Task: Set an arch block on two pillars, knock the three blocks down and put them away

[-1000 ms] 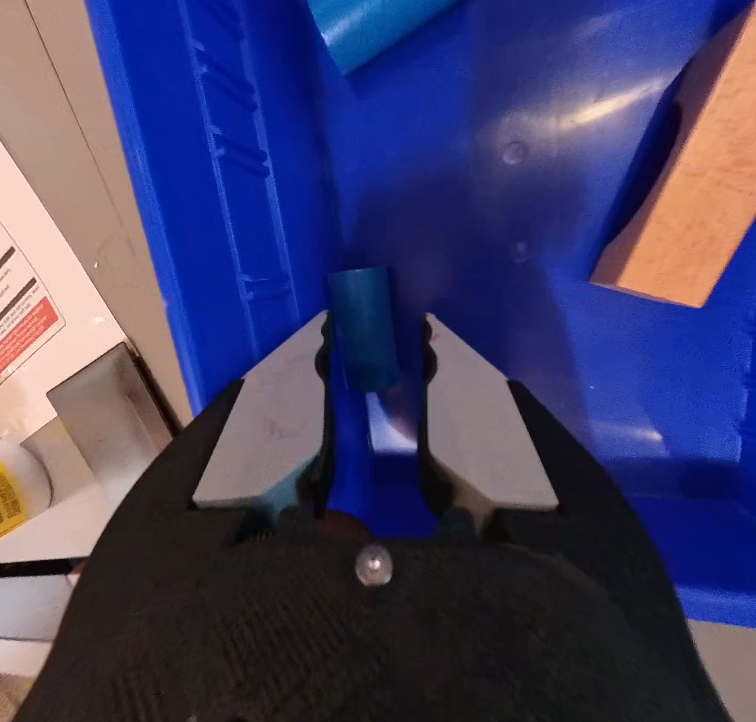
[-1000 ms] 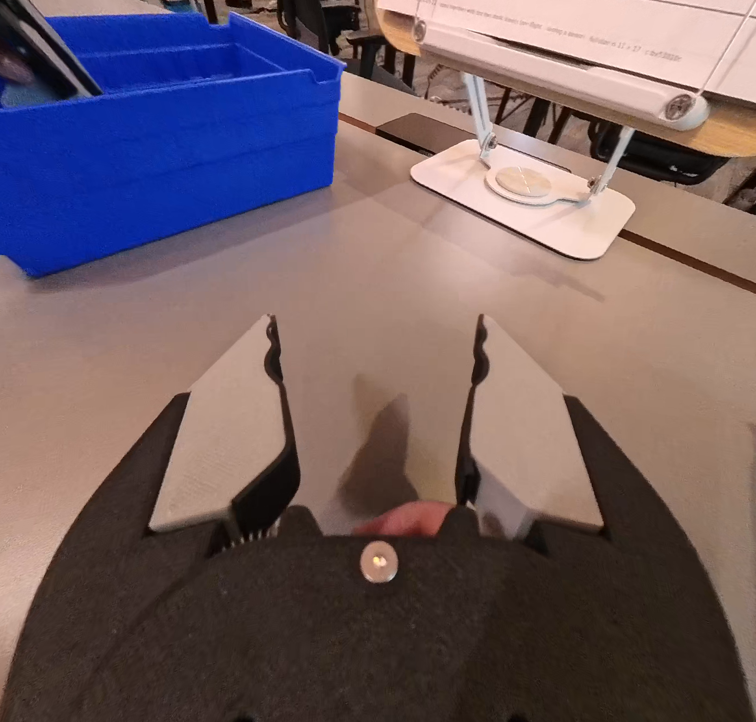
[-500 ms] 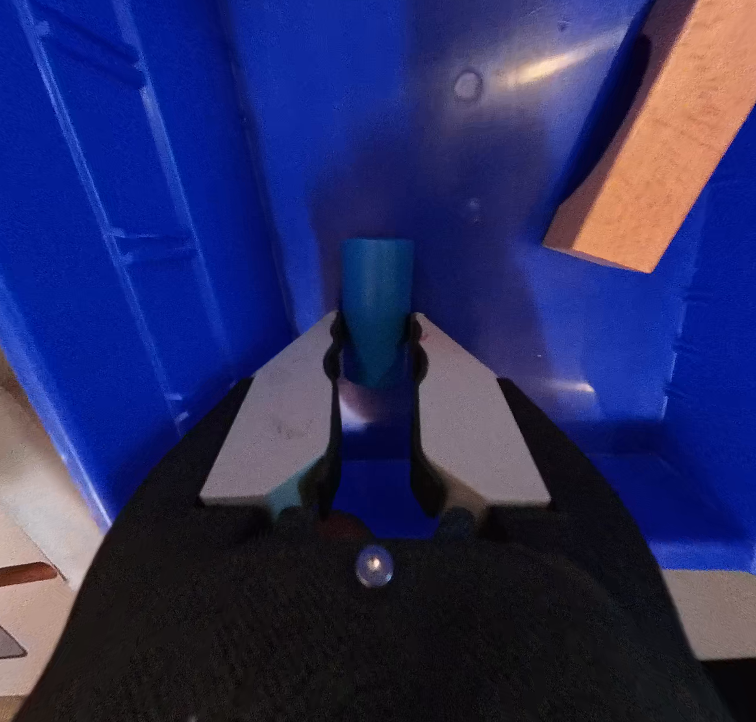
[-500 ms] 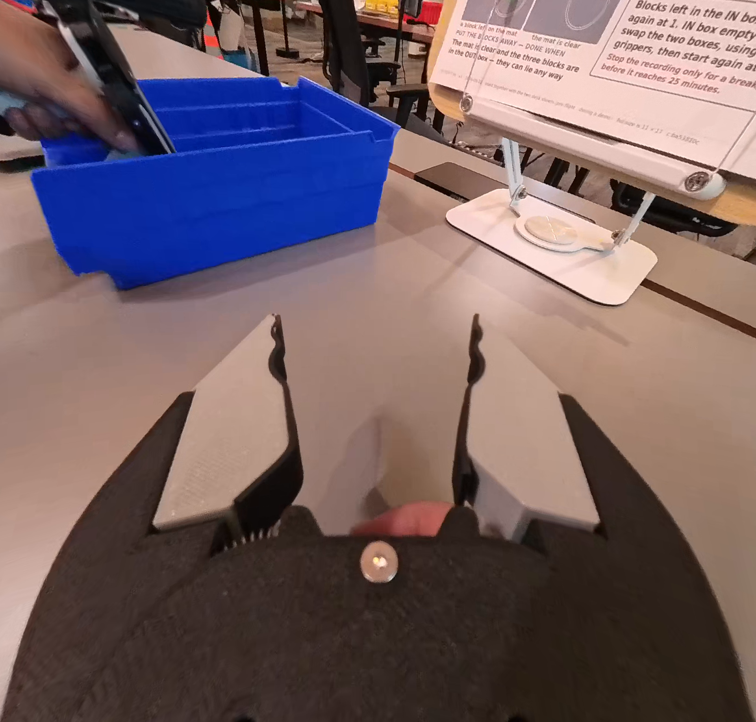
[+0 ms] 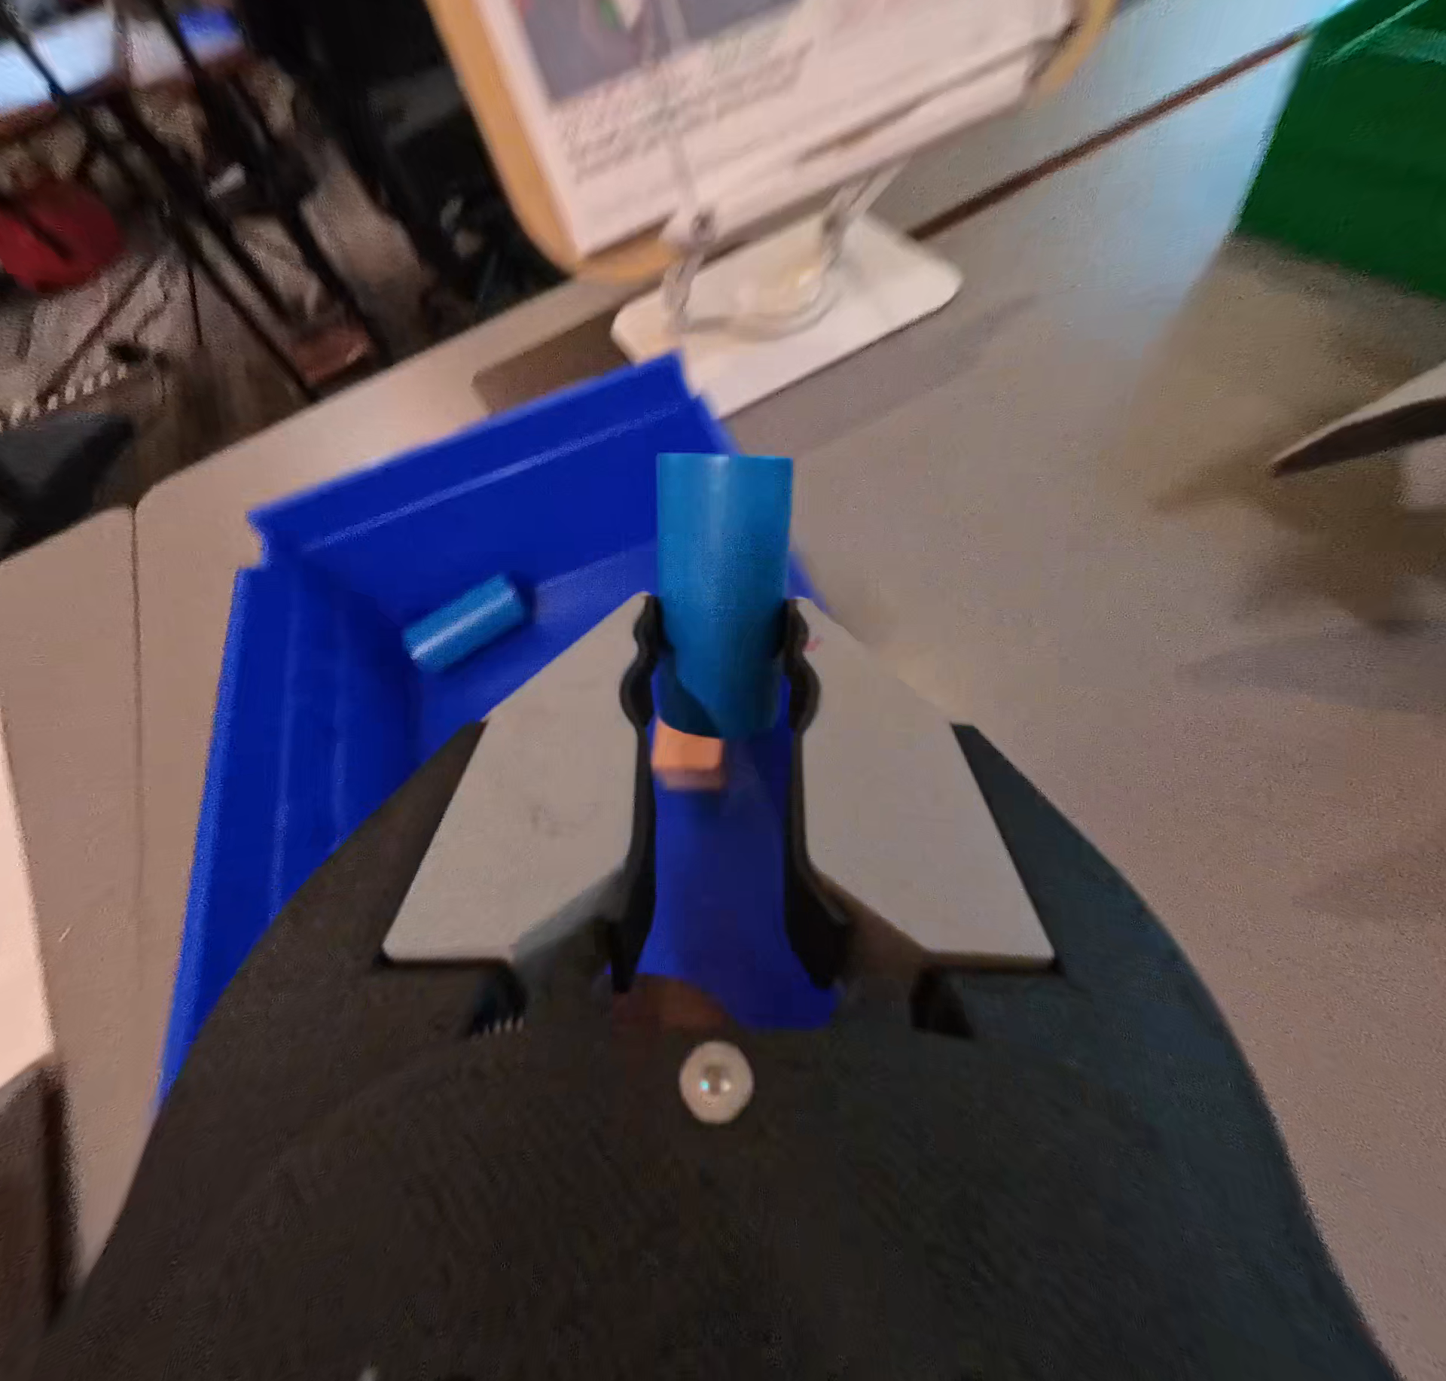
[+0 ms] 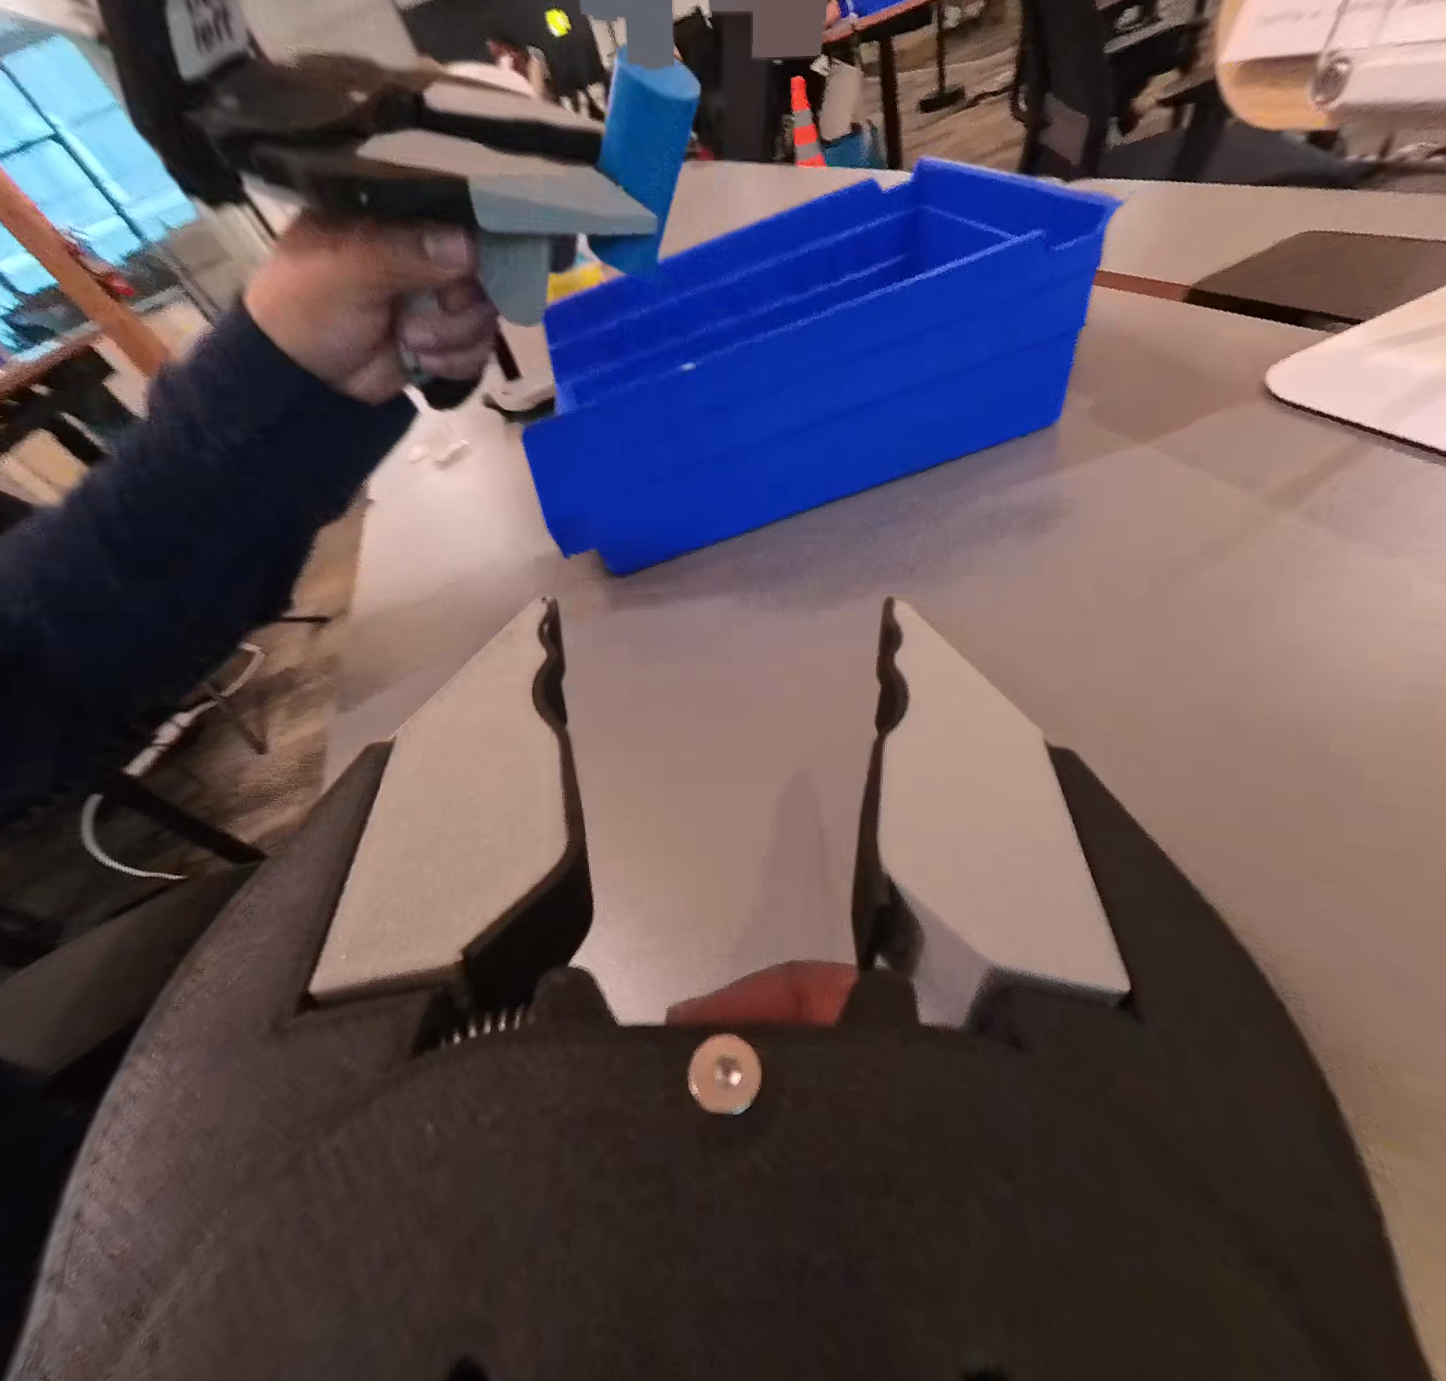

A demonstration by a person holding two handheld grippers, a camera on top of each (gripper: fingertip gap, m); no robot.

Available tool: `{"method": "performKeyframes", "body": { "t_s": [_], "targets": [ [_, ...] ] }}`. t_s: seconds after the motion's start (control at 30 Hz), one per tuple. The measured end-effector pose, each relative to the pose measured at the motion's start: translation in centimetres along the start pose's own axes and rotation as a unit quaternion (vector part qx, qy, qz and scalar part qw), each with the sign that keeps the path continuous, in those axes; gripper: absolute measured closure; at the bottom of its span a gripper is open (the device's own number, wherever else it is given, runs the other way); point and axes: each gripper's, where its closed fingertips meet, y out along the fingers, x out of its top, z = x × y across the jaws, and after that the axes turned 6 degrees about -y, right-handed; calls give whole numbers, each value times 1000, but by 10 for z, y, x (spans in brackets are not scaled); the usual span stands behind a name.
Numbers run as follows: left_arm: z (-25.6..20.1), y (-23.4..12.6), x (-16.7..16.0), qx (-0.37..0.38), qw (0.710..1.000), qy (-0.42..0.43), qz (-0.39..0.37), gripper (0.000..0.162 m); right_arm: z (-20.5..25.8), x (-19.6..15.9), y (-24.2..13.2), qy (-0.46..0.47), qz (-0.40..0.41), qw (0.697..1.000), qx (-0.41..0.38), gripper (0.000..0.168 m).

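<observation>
Left wrist view: blue pillar (image 5: 720, 592) pinched upright between left gripper (image 5: 718, 624) fingertips, raised above blue bin (image 5: 313, 717). Second pillar (image 5: 467, 622) lies inside bin. Right gripper (image 6: 716, 639) spread, holding nothing, over table (image 6: 1174, 639) near bin.

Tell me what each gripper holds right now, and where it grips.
The left gripper pinches a blue cylinder block across its lower half, above the blue plastic bin. The right gripper is open and empty.

blue pillar (image 5: 720, 592): upright, gripped above bin | second pillar (image 5: 467, 622): lying in bin
</observation>
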Motion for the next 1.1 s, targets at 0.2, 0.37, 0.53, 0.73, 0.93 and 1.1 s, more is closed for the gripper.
{"method": "performKeyframes", "body": {
  "t_s": [0.2, 0.37, 0.53, 0.73, 0.93, 1.1],
  "targets": [
    [-146, 21, 23, -75, 986, 35, -142, 132, 11, 40, -27, 45, -99, 992, 61, 95],
    [-201, 62, -3, -120, 983, 15, -137, 133, -12, 26, -23, 39, -66, 997, 2, 108],
    [-206, 73, -10, -114, 986, 9, -122, 133, -20, 8, -16, 41, -19, 999, -8, 140],
    [-196, 82, -46, -95, 995, 6, -34, 97, -59, -30, -9, -65, 91, 987, -113, 140],
    [-177, 21, -42, -90, 996, 11, -13, 92, -78, -80, -6, -57, 209, 970, -107, 139],
    [-81, -30, 23, -10, 998, 37, -57, 98, -79, -80, -9, -75, 210, 968, -115, 130]
  ]
}}
